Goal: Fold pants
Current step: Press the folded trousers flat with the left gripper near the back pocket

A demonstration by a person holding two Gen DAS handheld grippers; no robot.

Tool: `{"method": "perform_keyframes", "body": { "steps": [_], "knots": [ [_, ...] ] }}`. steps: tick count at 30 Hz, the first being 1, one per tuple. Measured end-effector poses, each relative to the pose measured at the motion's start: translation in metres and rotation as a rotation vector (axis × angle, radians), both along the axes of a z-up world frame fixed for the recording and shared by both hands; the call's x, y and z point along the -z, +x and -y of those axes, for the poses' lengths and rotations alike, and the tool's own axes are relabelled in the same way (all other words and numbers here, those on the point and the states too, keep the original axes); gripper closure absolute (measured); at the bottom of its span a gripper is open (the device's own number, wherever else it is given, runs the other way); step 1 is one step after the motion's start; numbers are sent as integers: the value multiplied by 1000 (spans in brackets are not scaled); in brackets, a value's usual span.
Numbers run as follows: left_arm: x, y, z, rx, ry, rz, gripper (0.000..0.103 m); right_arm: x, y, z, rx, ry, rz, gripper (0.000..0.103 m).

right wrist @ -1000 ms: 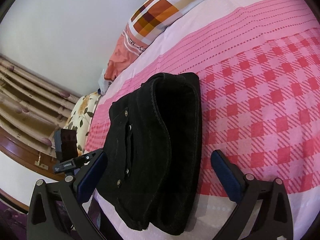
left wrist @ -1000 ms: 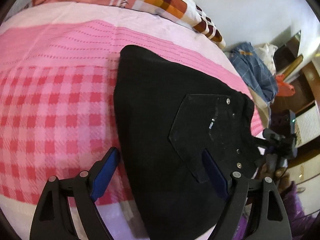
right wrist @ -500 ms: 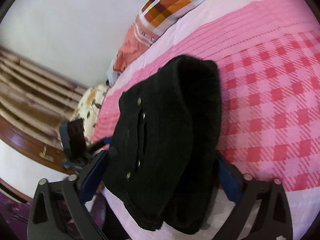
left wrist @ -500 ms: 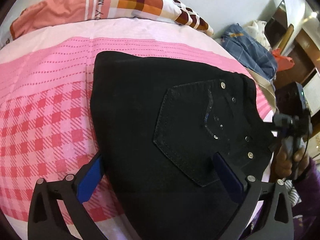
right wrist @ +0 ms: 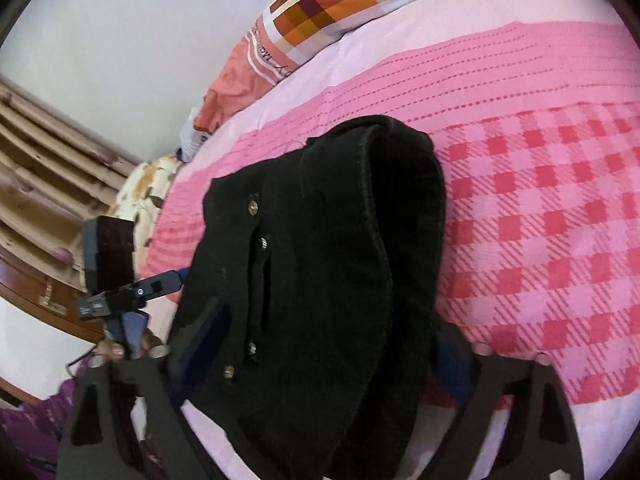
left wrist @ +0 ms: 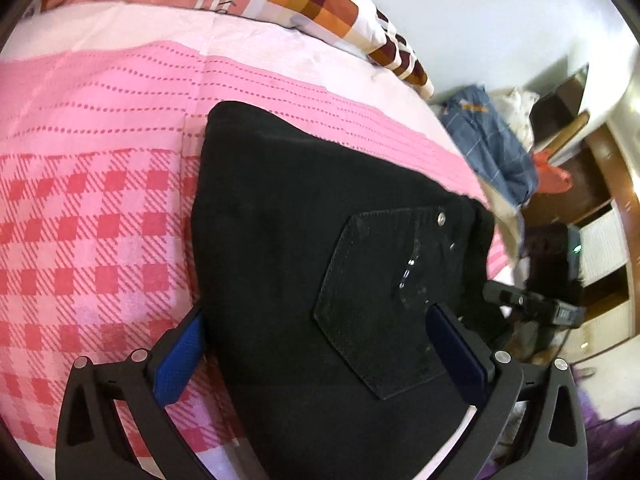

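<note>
- Black pants (left wrist: pixel 304 264), folded into a thick bundle, lie mid-frame on the pink checked bedspread (left wrist: pixel 92 240).
- Left gripper (left wrist: pixel 320 344) stands wide open, straddling the bundle's near edge, gripping nothing.
- Right gripper (right wrist: pixel 320 360) has just been closing, with the bundle between its jaws; whether the pads press yet is unclear.

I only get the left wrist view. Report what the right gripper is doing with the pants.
Observer: The right gripper straddles the folded black pants. Its jaws have just been closing with the bundle between them.
Operator: Confirm the grip.
Observer: I cannot. Blur hides whether the pads press the cloth.
Operator: Describe the side of the bundle I can't see.
Observer: A thick rounded fold faces the checked bedspread, with the layers bulging rather than lying flat.
</note>
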State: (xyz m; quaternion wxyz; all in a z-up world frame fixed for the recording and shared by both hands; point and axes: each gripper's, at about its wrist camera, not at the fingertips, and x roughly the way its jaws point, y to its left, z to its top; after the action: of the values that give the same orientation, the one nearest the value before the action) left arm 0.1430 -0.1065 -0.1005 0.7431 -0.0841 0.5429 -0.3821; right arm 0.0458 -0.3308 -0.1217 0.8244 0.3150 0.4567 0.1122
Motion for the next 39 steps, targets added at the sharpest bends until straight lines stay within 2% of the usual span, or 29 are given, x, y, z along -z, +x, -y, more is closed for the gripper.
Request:
{"method": "perform_keyframes", "body": {
  "steps": [1, 2, 4, 8, 10, 13, 16, 18, 20, 21, 22, 24, 27, 32, 33, 34, 35, 37, 39],
  "knots": [
    [-1, -4, 4, 8, 23, 27, 1, 1, -3, 1, 9, -12, -3, 55],
    [-2, -7, 8, 17, 37, 47, 1, 3, -4, 4, 16, -20, -9, 57],
    [-1, -9, 10, 22, 46, 63, 1, 9, -9, 13, 25, 36, -6, 65],
    [1, -2, 0, 30, -15, 13, 1, 13, -6, 21, 9, 71, -26, 63],
    [2, 5, -4, 32, -39, -18, 1, 14, -5, 28, 23, 109, -40, 53],
    [4, 12, -8, 33, -77, -52, 1, 16, -2, 31, 12, 189, -44, 42],
    [4, 15, -6, 47, -80, -59, 1, 18, 2, 32, 18, 246, -69, 36],
    [3, 16, -1, 56, -58, -49, 1, 14, 4, 26, 6, 213, -79, 35],
    [2, 13, 4, 63, -19, -31, 1, 6, 5, 13, -23, 103, -80, 45],
    [2, 12, 7, 64, 0, -18, 1, 6, 4, 9, -23, 75, -86, 57],
    [1, 10, 10, 61, 19, -2, 1, 7, 3, 7, -20, 60, -91, 60],
    [1, 4, 16, 67, 65, 32, 1, 9, 0, 10, 0, 92, -80, 65],
    [2, -4, 28, 98, 147, 98, 1, 7, -4, 10, 17, 107, -63, 68],
    [3, -7, 21, 84, 114, 118, 2, 3, -5, 6, 2, 77, -46, 69],
    [2, -7, 16, 63, 105, 126, 11, 6, -4, 8, 6, 94, -50, 69],
    [2, -7, 15, 51, 114, 140, 31, 9, -5, 10, 12, 116, -52, 69],
    [2, -6, 13, 38, 130, 154, 39, 9, -4, 11, 14, 124, -51, 69],
    [2, 2, 2, -4, 98, 121, 61, 9, -4, 12, 23, 141, -49, 70],
    [6, 9, -10, -38, 45, 62, 65, 9, -4, 14, 34, 174, -44, 71]
  ]
}}
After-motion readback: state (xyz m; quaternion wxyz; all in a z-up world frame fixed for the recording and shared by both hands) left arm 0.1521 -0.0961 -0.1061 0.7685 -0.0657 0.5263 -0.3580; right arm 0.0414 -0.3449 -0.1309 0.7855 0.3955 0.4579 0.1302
